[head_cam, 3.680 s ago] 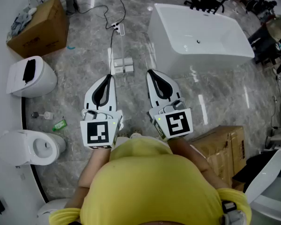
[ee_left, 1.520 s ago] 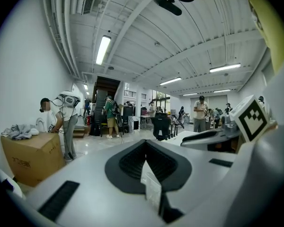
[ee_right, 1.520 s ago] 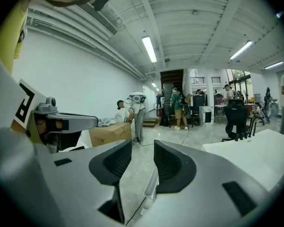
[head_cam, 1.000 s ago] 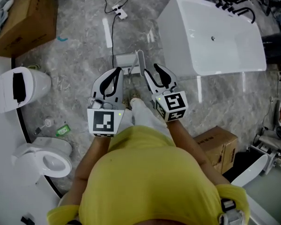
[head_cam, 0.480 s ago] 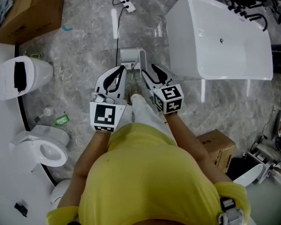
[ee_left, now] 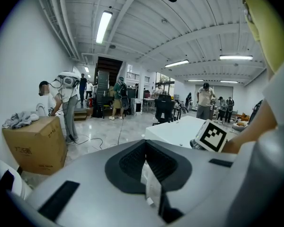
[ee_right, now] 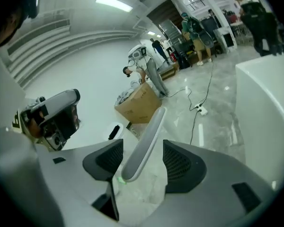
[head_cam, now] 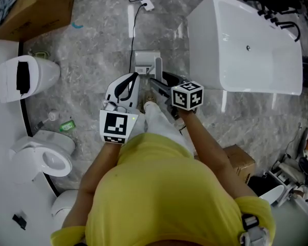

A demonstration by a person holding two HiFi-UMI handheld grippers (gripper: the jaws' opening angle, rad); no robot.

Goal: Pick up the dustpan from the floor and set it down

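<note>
The grey dustpan (head_cam: 145, 61) stands on the marble floor, its long handle (head_cam: 157, 68) rising toward me. In the right gripper view that handle (ee_right: 146, 134) runs up between the two jaws with a gap on each side. My right gripper (head_cam: 162, 82) is tilted down at the handle and its jaws are opening. To its left, my left gripper (head_cam: 128, 84) hangs over the floor, shut, with nothing in it. In the left gripper view its pads (ee_left: 132, 162) meet at the middle.
A white bathtub (head_cam: 246, 45) stands close on the right. Toilets (head_cam: 25, 78) (head_cam: 41, 158) line the left wall. A cardboard box (head_cam: 36, 6) sits far left, another (head_cam: 238, 163) near right. A cable with a power strip (head_cam: 146, 4) lies ahead.
My right gripper has sunk and rolled over, and its jaws have spread off the dustpan handle. The left gripper dropped a little. The dustpan's handle now stands free.
</note>
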